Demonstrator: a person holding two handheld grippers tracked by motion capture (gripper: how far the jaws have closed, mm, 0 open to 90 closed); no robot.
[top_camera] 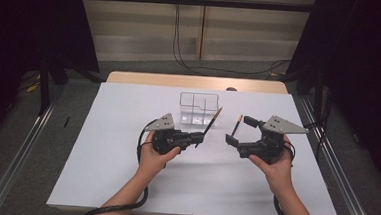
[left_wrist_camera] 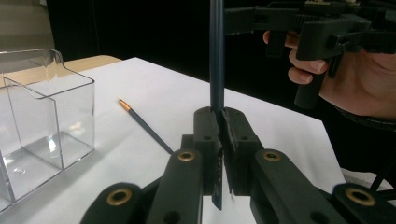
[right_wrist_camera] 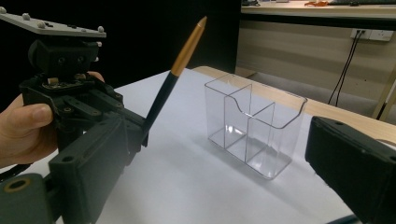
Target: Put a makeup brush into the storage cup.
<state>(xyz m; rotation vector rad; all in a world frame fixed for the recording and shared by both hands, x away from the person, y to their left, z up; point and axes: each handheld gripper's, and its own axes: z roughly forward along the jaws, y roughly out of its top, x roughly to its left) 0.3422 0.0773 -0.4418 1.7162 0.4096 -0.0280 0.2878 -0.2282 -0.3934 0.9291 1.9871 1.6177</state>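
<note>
My left gripper (top_camera: 197,136) is shut on a dark blue pencil (top_camera: 212,121) with an orange end. The pencil stands upright between its pads (left_wrist_camera: 216,56) and slants toward the clear divided container (top_camera: 198,109). A second pencil of the same kind (top_camera: 236,126) lies flat on the white sheet, with its orange tip pointing away (left_wrist_camera: 144,123). My right gripper (top_camera: 238,129) hovers over it with its jaws spread wide and nothing between them. In the right gripper view the two jaws (right_wrist_camera: 219,154) frame the container (right_wrist_camera: 254,126) and the left gripper's raised pencil (right_wrist_camera: 177,65).
The white sheet (top_camera: 124,173) covers a wooden table whose far edge (top_camera: 195,81) shows behind the container. Metal rails run along both sides of the table. The container (left_wrist_camera: 42,116) has several compartments with nothing in them.
</note>
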